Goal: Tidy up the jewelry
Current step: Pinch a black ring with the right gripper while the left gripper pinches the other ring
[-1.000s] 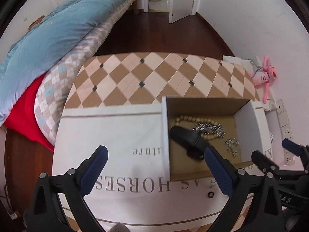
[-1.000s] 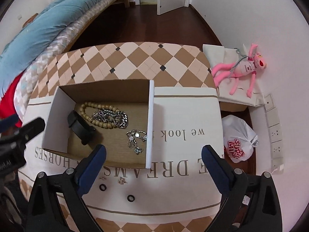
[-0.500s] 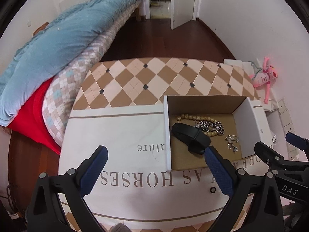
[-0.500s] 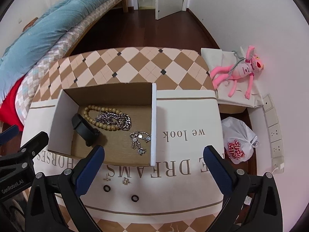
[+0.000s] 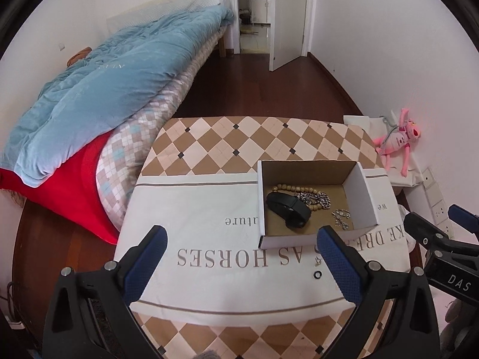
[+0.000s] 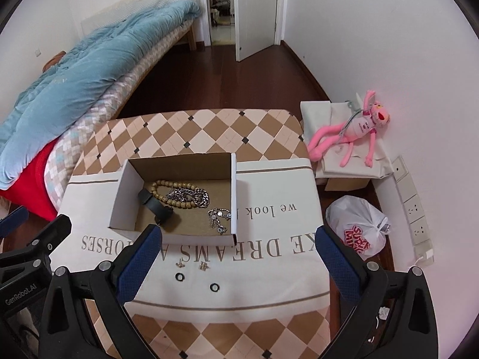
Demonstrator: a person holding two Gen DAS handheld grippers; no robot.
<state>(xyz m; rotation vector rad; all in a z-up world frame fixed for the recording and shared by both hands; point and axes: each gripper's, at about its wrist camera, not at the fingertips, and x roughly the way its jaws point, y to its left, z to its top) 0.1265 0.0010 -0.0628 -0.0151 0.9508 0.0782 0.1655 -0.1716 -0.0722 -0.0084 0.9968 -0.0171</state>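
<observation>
An open cardboard box (image 6: pixel 125 200) (image 5: pixel 363 197) sits on a white printed cloth. In it lie a black wristband (image 6: pixel 155 205) (image 5: pixel 287 209), a wooden bead bracelet (image 6: pixel 167 187), a silver chain (image 6: pixel 191 196) and a small silver chain (image 6: pixel 218 217). In front of the box on the cloth lie two black rings (image 6: pixel 179 277) (image 6: pixel 214 287) and two small earrings (image 6: pixel 180 264) (image 6: pixel 204 265). One ring shows in the left wrist view (image 5: pixel 317 275). My left gripper (image 5: pixel 242 264) and right gripper (image 6: pixel 236 264) are both open, empty and held above the near cloth edge.
The cloth (image 6: pixel 269 254) covers a checkered table (image 6: pixel 209 131). A bed with a blue duvet (image 5: pixel 104 89) stands left. A pink plush toy (image 6: pixel 356 131) and a white plastic bag (image 6: pixel 356 227) lie on the right by the wall. An open door (image 5: pixel 287 15) is at the back.
Both grippers have pulled back and risen from the box, so the table looks smaller and more of the room shows. Both stay open. The jewelry has not moved.
</observation>
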